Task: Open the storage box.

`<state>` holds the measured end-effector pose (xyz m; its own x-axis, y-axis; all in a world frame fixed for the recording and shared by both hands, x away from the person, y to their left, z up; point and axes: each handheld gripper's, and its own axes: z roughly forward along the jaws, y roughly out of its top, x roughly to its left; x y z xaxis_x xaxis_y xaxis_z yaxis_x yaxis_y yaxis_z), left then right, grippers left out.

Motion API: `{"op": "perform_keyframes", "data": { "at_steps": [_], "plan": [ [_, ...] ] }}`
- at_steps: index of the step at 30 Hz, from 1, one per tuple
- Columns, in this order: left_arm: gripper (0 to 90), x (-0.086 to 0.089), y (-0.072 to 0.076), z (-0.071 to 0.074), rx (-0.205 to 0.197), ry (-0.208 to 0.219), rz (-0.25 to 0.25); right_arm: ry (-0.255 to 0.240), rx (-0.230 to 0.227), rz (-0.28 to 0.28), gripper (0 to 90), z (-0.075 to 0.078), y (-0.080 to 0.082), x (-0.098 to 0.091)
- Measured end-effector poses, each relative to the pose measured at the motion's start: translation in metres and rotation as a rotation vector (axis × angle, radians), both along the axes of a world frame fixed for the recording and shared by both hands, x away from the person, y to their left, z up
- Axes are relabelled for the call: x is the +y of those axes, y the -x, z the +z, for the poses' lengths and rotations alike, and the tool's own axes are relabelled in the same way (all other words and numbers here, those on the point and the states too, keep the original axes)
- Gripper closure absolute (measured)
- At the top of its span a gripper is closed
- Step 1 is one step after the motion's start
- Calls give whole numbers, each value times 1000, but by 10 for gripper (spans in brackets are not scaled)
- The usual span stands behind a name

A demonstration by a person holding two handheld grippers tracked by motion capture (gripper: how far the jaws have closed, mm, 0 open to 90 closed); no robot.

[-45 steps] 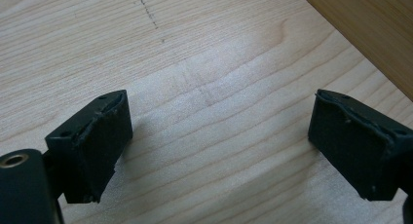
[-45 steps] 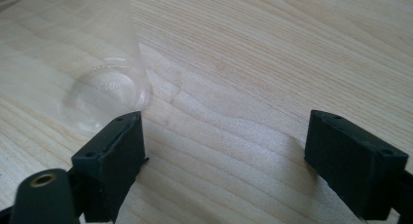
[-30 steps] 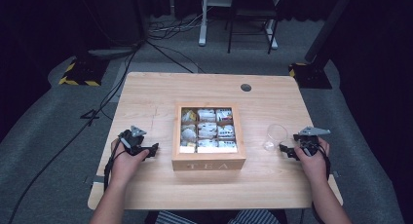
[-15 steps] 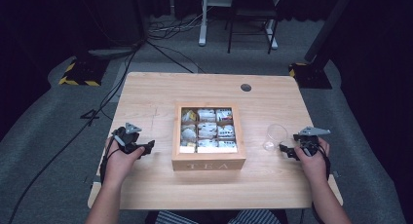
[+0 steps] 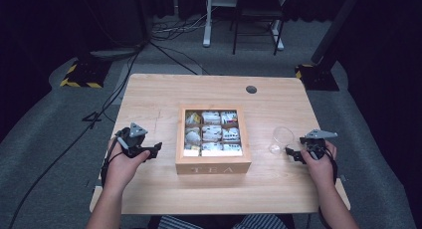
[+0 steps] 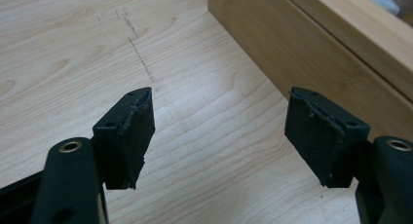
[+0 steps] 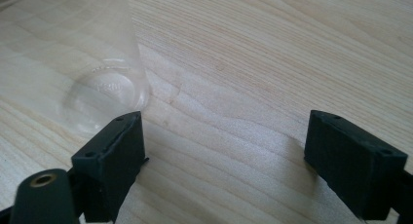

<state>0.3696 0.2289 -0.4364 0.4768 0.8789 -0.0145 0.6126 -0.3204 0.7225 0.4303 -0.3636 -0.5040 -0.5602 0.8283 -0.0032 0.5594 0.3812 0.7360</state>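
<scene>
you are sitting at the near edge of a light wooden table [image 5: 149, 94], with a gripper in each hand. a wooden box [image 5: 213, 164] sits in the middle of the table, open at the top, with the word tea on its near wall. inside, it is split into small compartments holding white and pale packets [image 5: 211, 133]; what they are exactly is too small to tell.

your left hand [image 5: 122, 162] holds the left gripper [image 5: 154, 150] low over the table, to the left of the box and apart from it, its jaws pointing right toward the box. in the left gripper view its jaws are spread wide with nothing between them, only bare wood below, and the box's side wall [image 6: 311, 53] runs across the upper right.

a clear plastic cup [image 5: 280, 139] stands on the table to the right of the box, near it but not touching. your right hand [image 5: 318, 162] holds the right gripper [image 5: 293, 154] just right of the cup, jaws pointing left toward it. in the right gripper view the jaws are released and wide apart, empty between them; the cup [image 7: 104, 83] stands just beyond the left-hand jaw, off to that side and not inside the gap.

a dark round hole [image 5: 251, 89] is set in the table near its far edge, right of centre.
</scene>
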Motion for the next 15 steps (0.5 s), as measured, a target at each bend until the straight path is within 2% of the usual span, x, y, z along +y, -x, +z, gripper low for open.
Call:
{"op": "perform_keyframes", "data": {
  "at_steps": [8, 15],
  "plan": [
    [272, -17, 9, 13, -19, 15, -68, -1, 1, 0, 151, 0, 0, 0],
    [269, -37, 19, 25, -24, 32, -171, -1, 1, -1, 151, 0, 0, 0]
  ]
}}
